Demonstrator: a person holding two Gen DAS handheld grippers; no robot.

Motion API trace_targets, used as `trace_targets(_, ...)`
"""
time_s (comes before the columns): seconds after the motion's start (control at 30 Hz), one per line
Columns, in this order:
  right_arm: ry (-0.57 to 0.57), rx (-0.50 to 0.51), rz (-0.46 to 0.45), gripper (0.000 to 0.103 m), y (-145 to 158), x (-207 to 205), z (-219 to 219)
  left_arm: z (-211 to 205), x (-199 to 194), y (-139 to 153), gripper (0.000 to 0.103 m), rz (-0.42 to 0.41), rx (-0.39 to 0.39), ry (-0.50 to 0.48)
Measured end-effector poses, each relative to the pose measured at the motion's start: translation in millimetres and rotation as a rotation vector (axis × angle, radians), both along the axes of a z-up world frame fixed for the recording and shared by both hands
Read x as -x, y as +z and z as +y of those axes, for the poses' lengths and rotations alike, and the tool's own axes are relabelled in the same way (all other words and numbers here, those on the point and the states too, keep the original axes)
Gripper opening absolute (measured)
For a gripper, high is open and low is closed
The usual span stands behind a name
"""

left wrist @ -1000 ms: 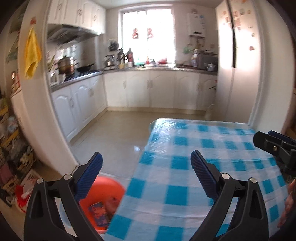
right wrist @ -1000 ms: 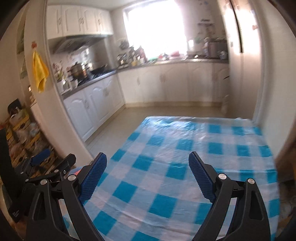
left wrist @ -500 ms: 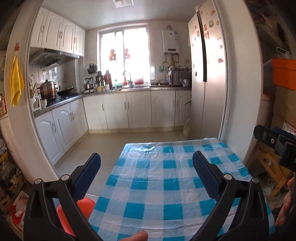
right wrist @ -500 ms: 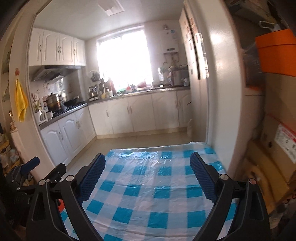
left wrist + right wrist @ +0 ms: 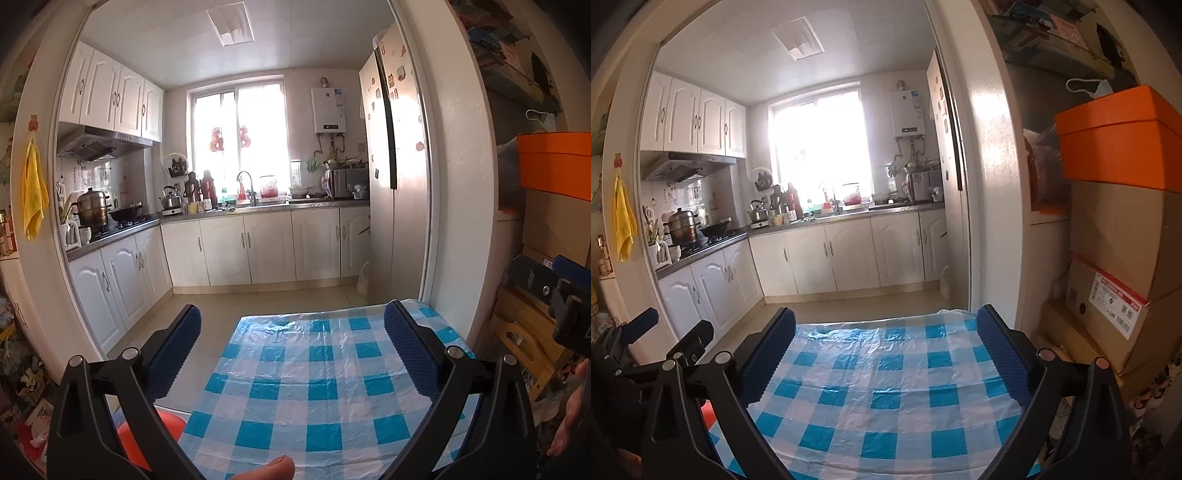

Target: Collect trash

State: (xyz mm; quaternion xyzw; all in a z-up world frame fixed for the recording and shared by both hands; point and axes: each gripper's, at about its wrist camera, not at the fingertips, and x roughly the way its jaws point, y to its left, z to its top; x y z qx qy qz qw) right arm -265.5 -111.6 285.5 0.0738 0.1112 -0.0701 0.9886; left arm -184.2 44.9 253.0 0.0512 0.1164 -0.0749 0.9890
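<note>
My left gripper [image 5: 291, 332] is open and empty, held level above the near end of a table with a blue and white checked cloth [image 5: 325, 373]. My right gripper [image 5: 886, 332] is open and empty over the same table [image 5: 886, 384]. An orange bin [image 5: 147, 439] stands on the floor left of the table, mostly hidden behind my left gripper's frame. No loose trash shows on the cloth. The right gripper's frame shows at the right edge of the left wrist view [image 5: 565, 295], and the left gripper's fingers [image 5: 646, 321] show at the left of the right wrist view.
A kitchen with white cabinets [image 5: 258, 251] lies beyond the table, with a fridge [image 5: 395, 184] at its right. Cardboard boxes [image 5: 1123, 258] and an orange box [image 5: 1123, 140] are stacked right of the table. Clutter sits on the floor at far left [image 5: 22, 387].
Both grippers have tilted up and pulled back from looking down at the table and bin to looking level into the kitchen. The bin has dropped almost out of view. Both stay open.
</note>
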Motion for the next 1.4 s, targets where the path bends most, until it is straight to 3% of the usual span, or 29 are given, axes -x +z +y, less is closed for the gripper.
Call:
trace_targets(0.37, -0.065, 0.021, -0.058, 0.097, 11.7, 23.5, -1.5, 1.8, 15.9, 7.9, 0.100, -0.031, 0.017, 0.002)
trace_targets(1.4, -0.101, 0.040, -0.050, 0.097, 6.5, 26.0, -1.6, -3.5, 23.3, 9.5, 0.100, -0.045, 0.013, 0.035)
